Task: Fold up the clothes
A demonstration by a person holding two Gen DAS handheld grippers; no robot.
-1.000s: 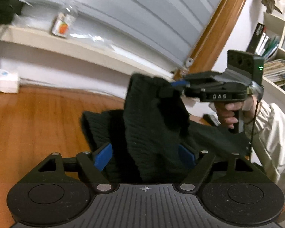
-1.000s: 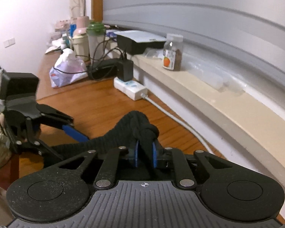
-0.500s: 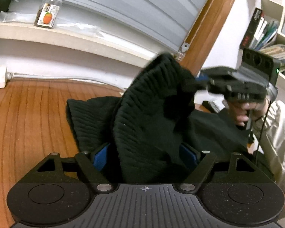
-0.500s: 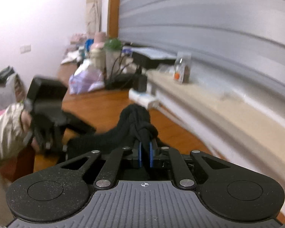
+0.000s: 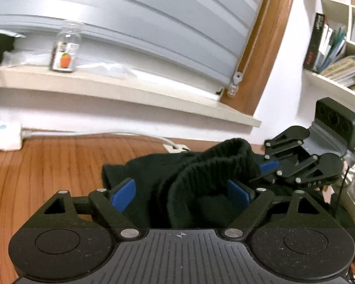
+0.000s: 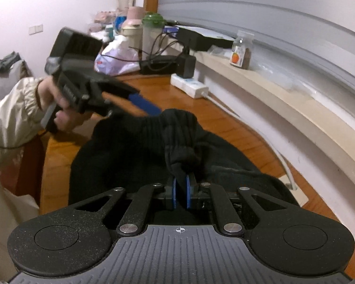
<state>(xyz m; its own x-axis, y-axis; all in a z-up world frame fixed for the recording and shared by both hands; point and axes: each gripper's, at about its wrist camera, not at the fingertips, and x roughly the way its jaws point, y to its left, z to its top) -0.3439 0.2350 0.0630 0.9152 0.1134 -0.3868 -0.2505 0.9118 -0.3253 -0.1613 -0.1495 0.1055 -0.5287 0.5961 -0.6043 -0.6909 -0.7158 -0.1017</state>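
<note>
A black ribbed knit garment point(image 6: 135, 156) is heaped on the brown wooden bench point(image 5: 47, 165), and a bunched fold of it is pinched between the blue-padded fingers of the right gripper point(image 6: 181, 190), whose jaws are opening slightly. The left gripper point(image 5: 181, 193) is spread wide and opening, the knit lying between its blue fingers point(image 5: 122, 194) unpressed. Farther off, a small glass jar with an orange label point(image 5: 65, 47) is seen on the pale window ledge point(image 5: 130, 87).
</note>
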